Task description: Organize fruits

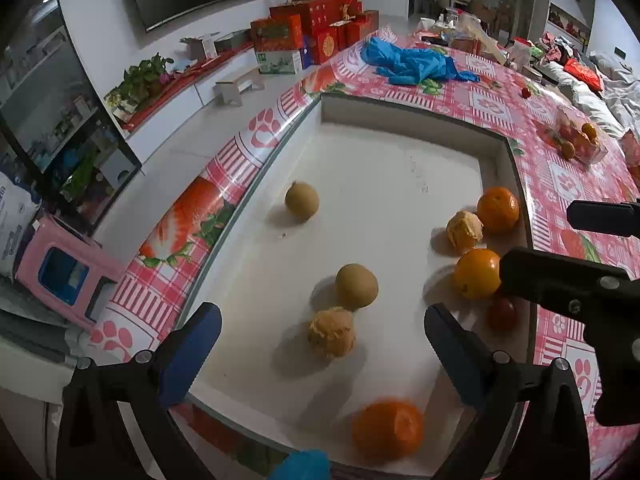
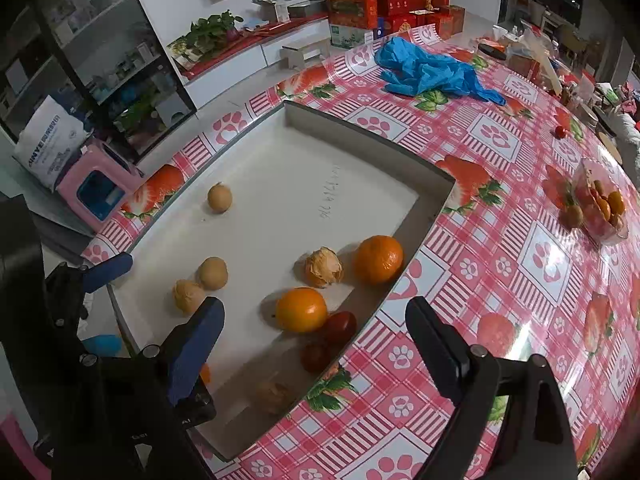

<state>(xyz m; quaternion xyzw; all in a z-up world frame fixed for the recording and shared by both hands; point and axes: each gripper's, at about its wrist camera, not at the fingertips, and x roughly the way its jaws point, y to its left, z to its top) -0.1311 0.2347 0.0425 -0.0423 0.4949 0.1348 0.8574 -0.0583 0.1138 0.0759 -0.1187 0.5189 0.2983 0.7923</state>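
A white tray (image 1: 360, 160) (image 2: 280, 168) lies on the pink tablecloth. In it are oranges (image 1: 478, 273) (image 2: 301, 309), (image 1: 498, 209) (image 2: 378, 258), brown round fruits (image 1: 356, 285) (image 2: 213, 273), (image 1: 301, 201) (image 2: 219, 197), rough peeled fruits (image 1: 331, 332) (image 2: 324, 267) and small red tomatoes (image 1: 502, 313) (image 2: 339, 327). My left gripper (image 1: 322, 338) is open and empty above the tray's near part. My right gripper (image 2: 316, 326) is open and empty over the tray's right rim, by the tomatoes. It shows in the left wrist view (image 1: 560, 256).
A clear container of small fruits (image 1: 578, 140) (image 2: 602, 204) sits on the table to the right. A lone tomato (image 1: 526, 92) (image 2: 561, 132) and blue plastic gloves (image 1: 412, 62) (image 2: 432, 70) lie farther back. Red gift boxes (image 1: 316, 28) stand behind.
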